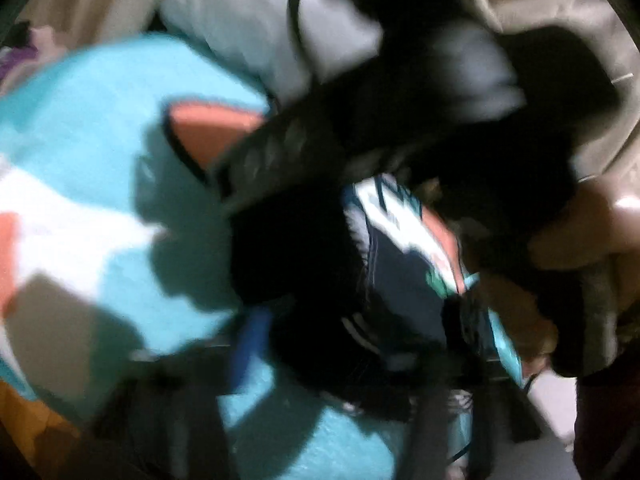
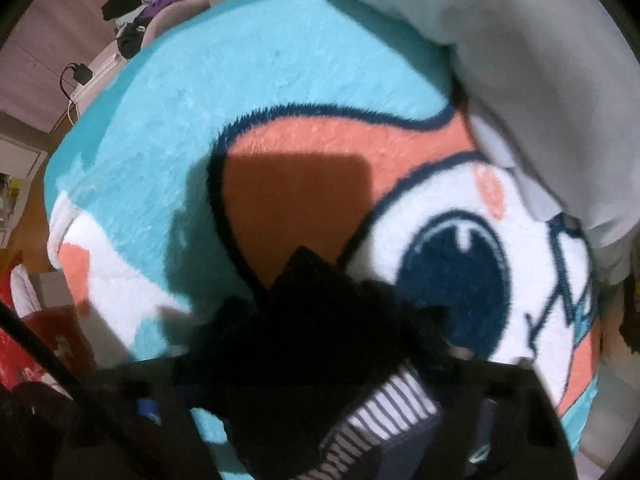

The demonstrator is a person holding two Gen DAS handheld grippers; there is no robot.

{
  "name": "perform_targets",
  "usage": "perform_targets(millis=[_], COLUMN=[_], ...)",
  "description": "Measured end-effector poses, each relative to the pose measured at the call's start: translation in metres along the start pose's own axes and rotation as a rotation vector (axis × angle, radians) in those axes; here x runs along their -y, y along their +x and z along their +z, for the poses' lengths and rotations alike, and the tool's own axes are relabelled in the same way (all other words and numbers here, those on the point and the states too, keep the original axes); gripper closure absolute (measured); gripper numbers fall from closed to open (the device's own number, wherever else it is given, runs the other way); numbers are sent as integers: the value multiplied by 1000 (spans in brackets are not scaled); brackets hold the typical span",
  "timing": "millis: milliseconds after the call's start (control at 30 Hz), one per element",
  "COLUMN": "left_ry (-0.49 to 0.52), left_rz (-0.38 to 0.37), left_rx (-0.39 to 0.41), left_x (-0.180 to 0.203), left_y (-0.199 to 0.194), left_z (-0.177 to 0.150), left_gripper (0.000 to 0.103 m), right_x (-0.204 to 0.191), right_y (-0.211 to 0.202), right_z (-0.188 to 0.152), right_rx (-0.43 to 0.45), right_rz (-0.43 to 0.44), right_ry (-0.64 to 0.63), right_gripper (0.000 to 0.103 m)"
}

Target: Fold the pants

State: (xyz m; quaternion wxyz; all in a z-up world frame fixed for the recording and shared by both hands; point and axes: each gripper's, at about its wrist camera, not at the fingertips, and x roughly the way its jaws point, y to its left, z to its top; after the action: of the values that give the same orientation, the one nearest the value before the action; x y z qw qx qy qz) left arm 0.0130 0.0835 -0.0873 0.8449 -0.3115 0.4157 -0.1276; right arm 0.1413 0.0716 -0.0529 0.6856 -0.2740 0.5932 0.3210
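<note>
The black pants (image 2: pixel 304 344) hang bunched over a turquoise cartoon blanket (image 2: pixel 168 120), striped inner waistband showing; the right gripper (image 2: pixel 320 432) seems clamped on them. Blur hides the left gripper's (image 1: pixel 320 380) state.

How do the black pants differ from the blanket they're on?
The black pants are plain black with a striped white waistband lining; the blanket is turquoise, fluffy, with an orange-and-white cartoon print. The pants are bunched at the right gripper; the blanket lies spread flat. Both are soft fabric.
</note>
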Motion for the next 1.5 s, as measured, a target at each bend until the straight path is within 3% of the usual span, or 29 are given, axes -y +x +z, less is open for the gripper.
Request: perform_targets(millis=[67,167,533,933,1500], left_ry=[-8,-2,143,230,400], left_rz=[-10,-15,45,83,72], left_rx=[-4,-2,63,61,37], left_x=[-1,3,48,66,124], left_y=[2,-4,-25,-25,5], left_z=[-1,-2,-27,-22,-33], left_gripper=[78,80,80,80,80], right_x=[6,11,43,53,116], right_y=[-8,-17,-67,-71,-82], right_z=[-10,-25,-88,-99,-174], right_rx=[30,85,293,422,563], right_rz=[-5,-1,106,218,314], right_ry=[6,21,123,234,413], right_gripper=[58,63,63,63,63])
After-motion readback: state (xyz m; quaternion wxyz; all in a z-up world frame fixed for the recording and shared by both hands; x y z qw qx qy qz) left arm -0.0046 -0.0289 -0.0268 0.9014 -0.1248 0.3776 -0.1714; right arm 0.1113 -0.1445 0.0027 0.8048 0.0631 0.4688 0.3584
